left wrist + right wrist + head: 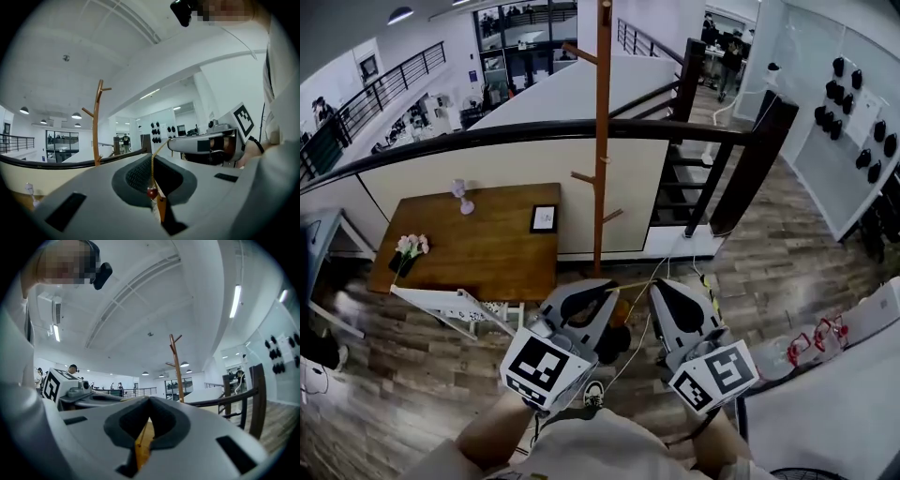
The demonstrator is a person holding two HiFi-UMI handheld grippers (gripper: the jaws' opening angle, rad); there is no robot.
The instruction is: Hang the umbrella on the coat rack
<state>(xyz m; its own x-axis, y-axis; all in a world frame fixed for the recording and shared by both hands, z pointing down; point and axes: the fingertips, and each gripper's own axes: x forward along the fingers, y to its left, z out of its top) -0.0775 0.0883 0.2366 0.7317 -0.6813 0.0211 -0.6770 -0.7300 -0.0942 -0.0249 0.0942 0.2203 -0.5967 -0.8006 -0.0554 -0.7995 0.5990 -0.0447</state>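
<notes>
Before the foot of the wooden coat rack (601,141), the left gripper (606,290) and right gripper (662,287) stretch a yellow cord (633,284) between them. Each claw is pinched tight on the cord, the left beside a red bead (151,192). The dark umbrella (617,339), only partly seen, hangs below the two grippers.

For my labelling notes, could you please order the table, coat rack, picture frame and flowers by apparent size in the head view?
1. table
2. coat rack, taller but thin
3. picture frame and flowers, too alike to rank
</notes>
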